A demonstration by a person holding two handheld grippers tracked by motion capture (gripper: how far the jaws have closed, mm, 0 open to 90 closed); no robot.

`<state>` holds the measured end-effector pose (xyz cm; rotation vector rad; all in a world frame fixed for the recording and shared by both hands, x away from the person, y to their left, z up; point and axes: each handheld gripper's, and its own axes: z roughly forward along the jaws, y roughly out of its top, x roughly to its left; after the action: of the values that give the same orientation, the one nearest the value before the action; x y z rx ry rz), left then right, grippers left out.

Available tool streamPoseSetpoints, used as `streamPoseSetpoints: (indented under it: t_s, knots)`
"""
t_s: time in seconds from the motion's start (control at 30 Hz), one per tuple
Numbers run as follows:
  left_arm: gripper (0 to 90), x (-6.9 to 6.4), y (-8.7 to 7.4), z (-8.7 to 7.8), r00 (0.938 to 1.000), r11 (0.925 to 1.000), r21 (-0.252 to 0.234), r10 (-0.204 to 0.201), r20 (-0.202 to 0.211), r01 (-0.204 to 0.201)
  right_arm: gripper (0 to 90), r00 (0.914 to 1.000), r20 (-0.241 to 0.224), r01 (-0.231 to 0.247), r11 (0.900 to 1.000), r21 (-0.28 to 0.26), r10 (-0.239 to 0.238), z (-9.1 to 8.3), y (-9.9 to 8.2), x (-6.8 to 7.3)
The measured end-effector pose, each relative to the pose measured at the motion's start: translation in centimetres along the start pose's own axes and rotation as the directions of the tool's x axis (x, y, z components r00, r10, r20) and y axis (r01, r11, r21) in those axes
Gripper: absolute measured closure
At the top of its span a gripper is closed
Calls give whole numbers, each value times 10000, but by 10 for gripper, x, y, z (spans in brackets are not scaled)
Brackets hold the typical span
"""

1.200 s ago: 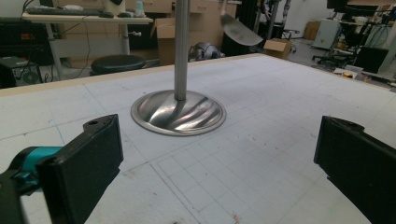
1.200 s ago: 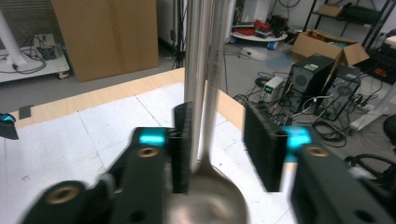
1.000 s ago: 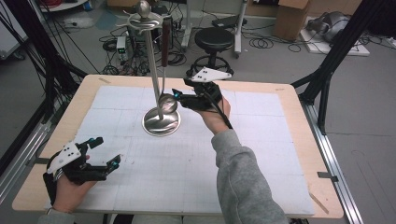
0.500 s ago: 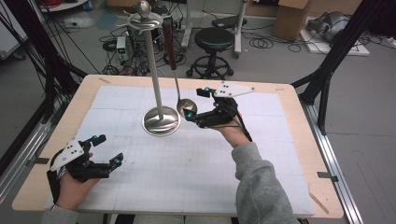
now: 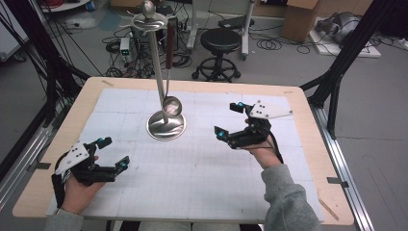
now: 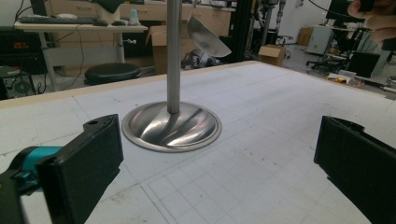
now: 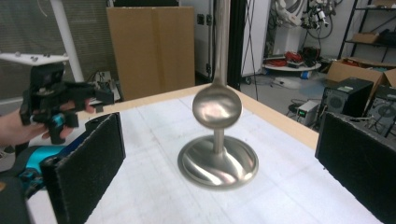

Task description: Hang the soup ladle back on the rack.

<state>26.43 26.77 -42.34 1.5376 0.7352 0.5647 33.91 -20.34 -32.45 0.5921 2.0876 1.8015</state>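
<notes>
- High view: the ladle [image 5: 172, 105] hangs from the top of the stand [image 5: 165, 126], its bowl just above the stand's base. The right tongs [image 5: 227, 121] sit apart from it, to the ladle's right, jaws released and empty; they have just been opening. The left tongs [image 5: 114, 153] rest low over the counter [image 5: 202, 173], nearer the person than the stand, also released with nothing between them.
- Left gripper view: the stand's base [image 6: 172, 126] lies ahead, between the two spread jaws but well beyond them; the ladle bowl [image 6: 208, 37] hangs higher, right of the pole.
- Right gripper view: the ladle bowl [image 7: 217, 105] hangs straight ahead, centred between the wide jaws and clear of both.
- Judgement: the step looks like pulling back from the hung ladle. Draw the right tongs away level and straight, so that a jaw does not clip the bowl and set it swinging.
</notes>
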Motion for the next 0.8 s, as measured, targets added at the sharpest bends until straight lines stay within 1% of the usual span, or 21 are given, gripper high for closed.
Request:
streamPoseSetpoints:
  t_s: [0.17,0.23,0.33,0.4,0.43,0.5,0.57,0.67,0.7,0.73,0.77,0.8]
  knots:
    - [17,0,0,1,10000,10000,-81,-49,-2,49,5,10000,54,-81,9999,114,80,-18,-12,1]
    - [17,0,0,1,10000,9999,-97,-40,-31,39,5,9999,-11,-107,9999,60,107,-24,-16,2]
    - [17,1,1,1,10000,9999,-128,-77,-12,77,5,9993,-298,-215,9997,-88,212,-35,-25,3]
    - [18,1,1,1,10000,9999,-149,-78,-9,78,5,9993,-340,-138,9998,-116,134,-41,-29,3]
    - [18,1,1,0,10000,9998,-165,-77,-24,77,5,9989,-369,-309,9994,-122,304,-44,-32,4]
    - [17,1,1,0,10000,9997,-247,-67,-27,66,5,9989,-358,-315,9994,-127,311,-49,-36,2]
    - [17,1,2,-1,10000,9994,-328,-88,14,89,5,9991,-148,-394,9991,-149,392,-58,-44,0]
    - [17,1,2,-1,9999,9991,-400,-130,15,130,5,9993,-41,-370,9992,-152,370,-62,-48,0]
    - [17,0,2,-1,9999,9991,-401,-136,37,137,5,9991,137,-408,9990,-196,410,-66,-53,-1]
    - [18,0,2,-1,9999,9991,-401,-136,37,137,5,9991,137,-408,9990,-196,410,-66,-53,-1]
    - [17,0,2,-1,9999,9992,-388,-136,67,138,5,9984,349,-425,9987,-264,434,-71,-58,-3]
    - [18,0,2,-1,9999,9992,-388,-136,67,138,5,9984,349,-425,9987,-264,434,-71,-58,-3]
